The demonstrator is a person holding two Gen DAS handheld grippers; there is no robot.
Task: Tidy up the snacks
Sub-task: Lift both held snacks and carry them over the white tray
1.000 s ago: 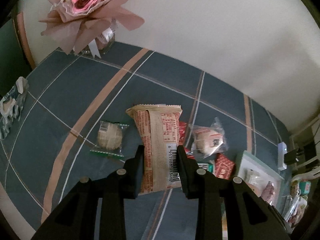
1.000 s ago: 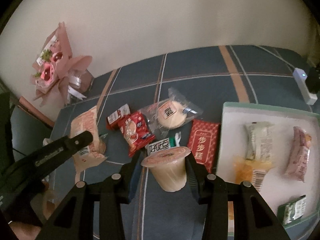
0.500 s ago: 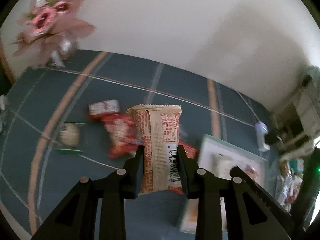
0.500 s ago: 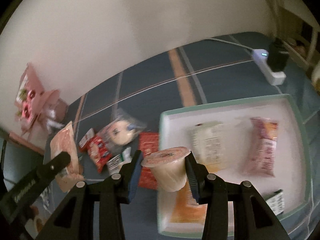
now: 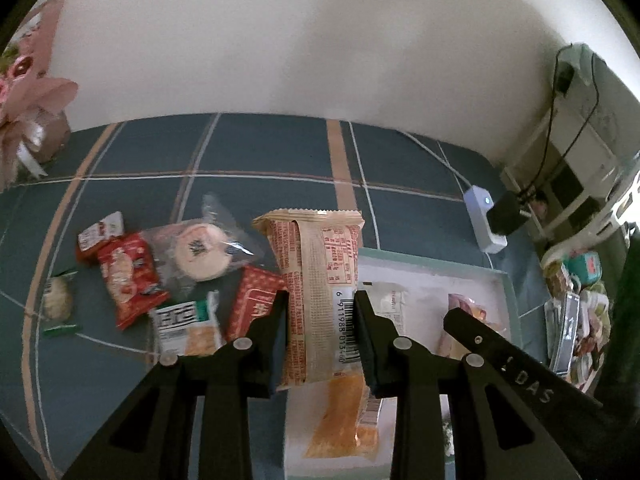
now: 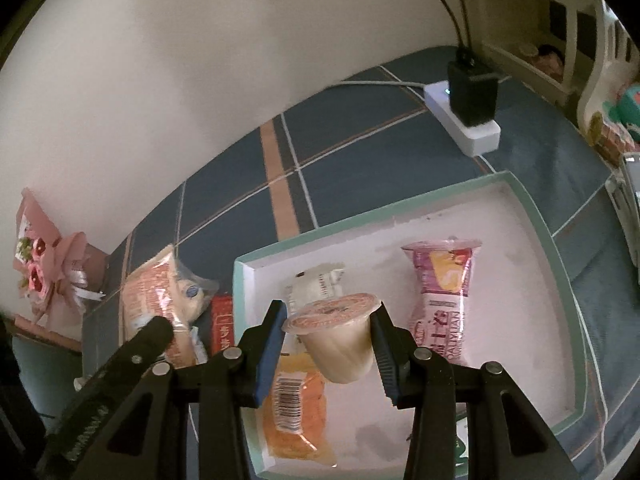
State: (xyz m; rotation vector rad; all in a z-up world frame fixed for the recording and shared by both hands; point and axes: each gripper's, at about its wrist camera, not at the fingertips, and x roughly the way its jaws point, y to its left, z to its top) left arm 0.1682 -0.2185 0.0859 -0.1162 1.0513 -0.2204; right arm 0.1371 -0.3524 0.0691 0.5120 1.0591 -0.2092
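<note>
Blue plaid cloth [image 5: 260, 152] meets white wall [image 5: 320, 40]; left tool [image 5: 320, 312] clamps packet [image 5: 320, 280]; right tool [image 6: 330, 340] clamps cup [image 6: 336, 340].

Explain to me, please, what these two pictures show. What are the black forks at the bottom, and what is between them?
No robot arm is here. A person holds a two-finger gripper in each hand, and each gripper carries a wide-angle camera that looks along its fingers.

In the left camera's picture, the left gripper is shut on a tan snack packet. In the right camera's picture, the right gripper is shut on a sealed pudding cup, held over a white tray with a green rim.

The tray, which already holds several packets, lies on a blue checked cloth. Loose snacks, such as a red packet and a round cake in clear wrap, lie on the cloth beside the tray.
</note>
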